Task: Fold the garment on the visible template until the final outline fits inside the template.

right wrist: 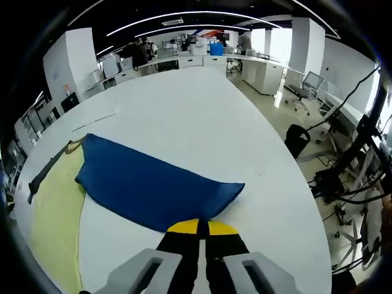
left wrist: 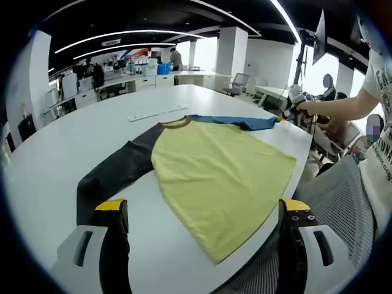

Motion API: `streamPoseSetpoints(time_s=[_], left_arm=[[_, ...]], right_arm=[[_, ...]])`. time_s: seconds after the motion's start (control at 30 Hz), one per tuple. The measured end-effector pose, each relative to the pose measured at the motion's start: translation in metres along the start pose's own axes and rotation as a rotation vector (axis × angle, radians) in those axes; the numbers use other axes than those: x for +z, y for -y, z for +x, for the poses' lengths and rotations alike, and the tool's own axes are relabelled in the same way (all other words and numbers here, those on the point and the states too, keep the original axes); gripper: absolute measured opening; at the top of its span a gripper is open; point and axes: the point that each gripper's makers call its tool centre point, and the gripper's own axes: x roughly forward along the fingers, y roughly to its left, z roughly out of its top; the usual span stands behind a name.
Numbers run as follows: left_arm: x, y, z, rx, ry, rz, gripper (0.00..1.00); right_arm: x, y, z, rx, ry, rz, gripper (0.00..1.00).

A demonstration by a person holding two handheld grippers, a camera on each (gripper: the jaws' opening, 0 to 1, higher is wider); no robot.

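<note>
A raglan shirt lies flat on the white table [left wrist: 55, 159]. Its body is yellow [left wrist: 214, 177], with a dark grey sleeve [left wrist: 116, 171] stretched toward my left gripper and a blue sleeve [left wrist: 245, 122] pointing to the far edge. My left gripper [left wrist: 203, 211] hovers open over the shirt's near hem, one yellow-tipped jaw on each side and nothing between them. In the right gripper view the blue sleeve [right wrist: 153, 184] spreads out ahead. My right gripper [right wrist: 199, 228] is shut on its cuff edge. The same gripper [left wrist: 293, 109] appears at the sleeve's end, held by a hand.
A thin white strip [left wrist: 156, 113] lies on the table beyond the collar. A grey mesh chair [left wrist: 343, 202] stands at the table's right edge beside a person in a white shirt [left wrist: 376, 122]. Cables and chairs [right wrist: 343, 177] crowd the floor past the table edge.
</note>
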Motion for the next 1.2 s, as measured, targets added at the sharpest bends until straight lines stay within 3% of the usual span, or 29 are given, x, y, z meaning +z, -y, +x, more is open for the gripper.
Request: streamPoseSetpoints(time_s=[0.5,0.9,1.2], left_arm=[[-0.001,0.002,-0.002,-0.008,0.004,0.006,0.99],[0.001,0.007,0.002,-0.020,0.005,0.009,0.99],[0.001,0.006,0.001,-0.016,0.012,0.003,0.99]], right_arm=[[0.038,-0.031,-0.002,0.044,0.051,-0.070,0.00],[0.047,-0.062,0.004,0.104,0.045,-0.064,0.00],[0.067,-0.073,0.015,0.142,0.044,-0.091,0.00]])
